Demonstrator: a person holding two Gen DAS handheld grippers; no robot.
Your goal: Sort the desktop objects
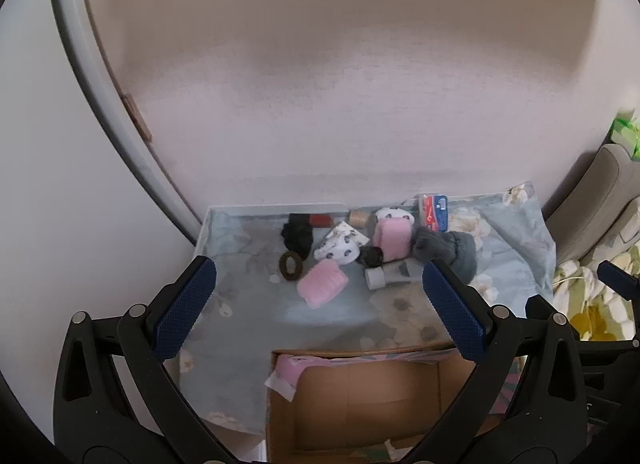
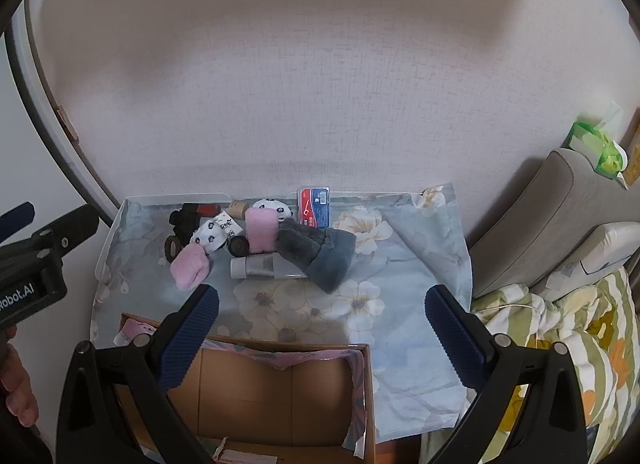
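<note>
A heap of small objects lies at the back of a table with a floral cloth [image 2: 360, 248]: two pink rolled socks [image 2: 189, 266] [image 2: 261, 230], white spotted socks [image 2: 208, 238], a grey fuzzy sock [image 2: 320, 256], a white tube [image 2: 260, 266], a black jar [image 2: 239, 245], a brown hair ring [image 1: 291, 265], a black item [image 1: 297, 237], a red-and-blue packet [image 2: 314, 207]. An open cardboard box [image 2: 276, 388] stands at the front edge. My left gripper [image 1: 320, 304] and right gripper [image 2: 322, 330] are both open and empty, above the box and short of the heap.
A wall rises behind the table. A white rounded frame [image 1: 100, 104] stands at the left. At the right are a grey cushion [image 2: 540, 216], a patterned blanket [image 2: 580, 344] and a green bag [image 2: 600, 144]. The left gripper's body [image 2: 36, 264] shows in the right wrist view.
</note>
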